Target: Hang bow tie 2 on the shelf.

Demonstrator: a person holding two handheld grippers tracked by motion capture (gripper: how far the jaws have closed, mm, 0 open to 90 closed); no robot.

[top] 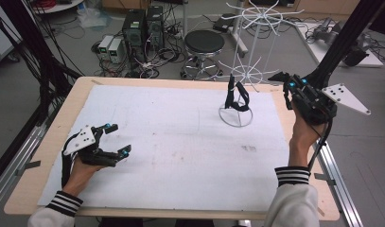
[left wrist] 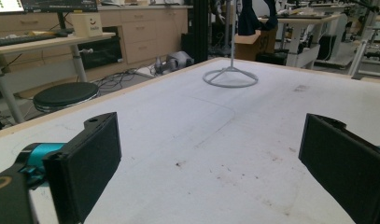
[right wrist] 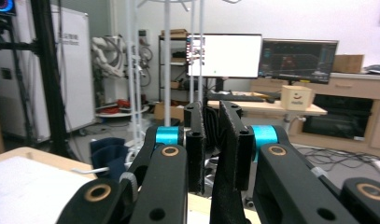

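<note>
Table (top: 147, 142) — white, faintly stained (cluttered lab beyond)

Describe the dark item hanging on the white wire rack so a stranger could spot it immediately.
Start at the white mat covering the wooden table, then look to its far right part, where a white wire rack stands on a ring base. Draped low on the rack's pole is a black strappy item, the one dark thing on the rack, whose thin white arms are otherwise bare.
</note>
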